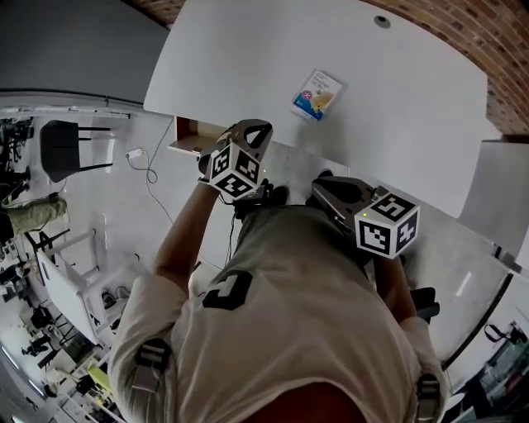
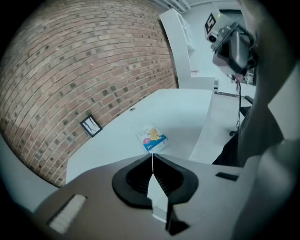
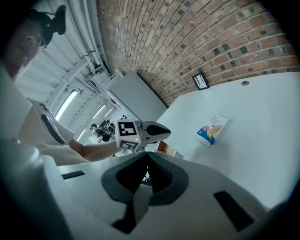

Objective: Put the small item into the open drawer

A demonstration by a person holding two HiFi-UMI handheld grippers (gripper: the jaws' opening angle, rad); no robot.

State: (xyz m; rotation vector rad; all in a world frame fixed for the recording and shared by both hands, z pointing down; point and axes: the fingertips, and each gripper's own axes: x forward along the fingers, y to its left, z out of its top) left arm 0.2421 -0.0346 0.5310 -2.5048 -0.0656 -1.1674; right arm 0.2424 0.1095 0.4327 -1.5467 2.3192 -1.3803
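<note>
A small blue and white box [image 1: 317,93] lies flat on the white table [image 1: 397,116], away from both grippers. It also shows as the box [image 2: 151,138] and the box [image 3: 212,130]. The open drawer [image 1: 192,136], brown inside, sticks out under the table's left edge. My left gripper [image 1: 254,128] hovers over the table's near edge, right beside the drawer; its jaws are shut and empty [image 2: 152,154]. My right gripper [image 1: 324,188] is held near my body, short of the table, its jaws shut on nothing [image 3: 147,153]. From the right gripper view, the left gripper [image 3: 161,131] sits in front of the drawer [image 3: 164,146].
A brick wall [image 2: 70,70] runs behind the table, with a small framed plate [image 2: 91,125] on it. The tabletop has a round cable hole [image 1: 382,21]. On the floor at left are a dark chair [image 1: 62,147] and a plug with a cable [image 1: 137,155].
</note>
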